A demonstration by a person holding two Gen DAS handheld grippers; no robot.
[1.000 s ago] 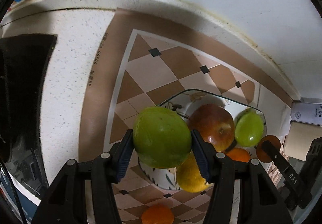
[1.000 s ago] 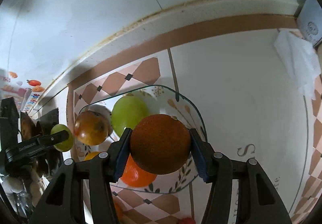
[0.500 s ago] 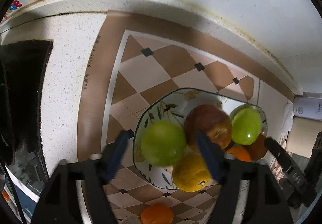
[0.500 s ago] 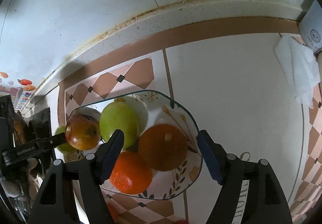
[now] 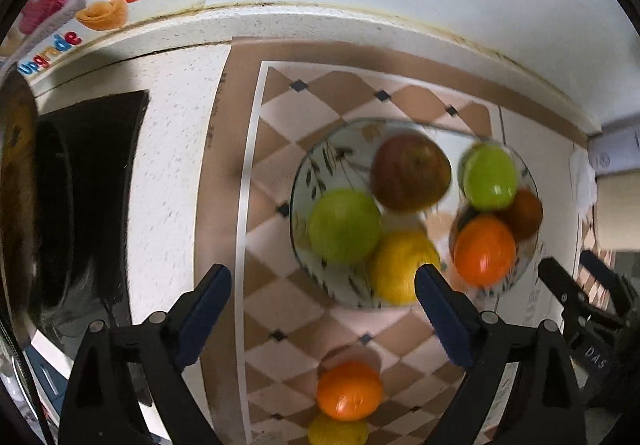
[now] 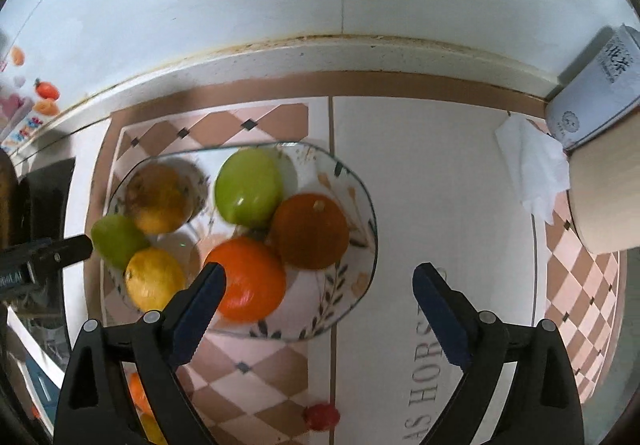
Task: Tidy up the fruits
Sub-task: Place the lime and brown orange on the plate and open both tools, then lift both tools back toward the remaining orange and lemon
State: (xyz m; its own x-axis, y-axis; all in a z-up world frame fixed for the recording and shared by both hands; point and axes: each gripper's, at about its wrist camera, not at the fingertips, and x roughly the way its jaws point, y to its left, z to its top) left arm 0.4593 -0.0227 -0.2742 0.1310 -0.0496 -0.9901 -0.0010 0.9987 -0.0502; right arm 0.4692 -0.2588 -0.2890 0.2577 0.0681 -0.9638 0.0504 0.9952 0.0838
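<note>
Fruits (image 5: pixel 408 173) in bowl (image 6: pixel 360 277) | both tongs (image 5: pixel 322 285) (image 6: pixel 318 285) wide, empty | strawberry (image 6: pixel 321 416) right view only

Your left wrist view smears the glass bowl (image 5: pixel 304 181) and its fruit, so the red apple (image 5: pixel 410 173) shows no detail. The yellow fruit (image 5: pixel 338 432) by the counter's near edge is cut by the bottom of the picture. In your right wrist view a finger (image 6: pixel 200 301) covers part of the orange (image 6: pixel 248 281), and the small red thing (image 6: pixel 320 415) is too small to identify.
</note>
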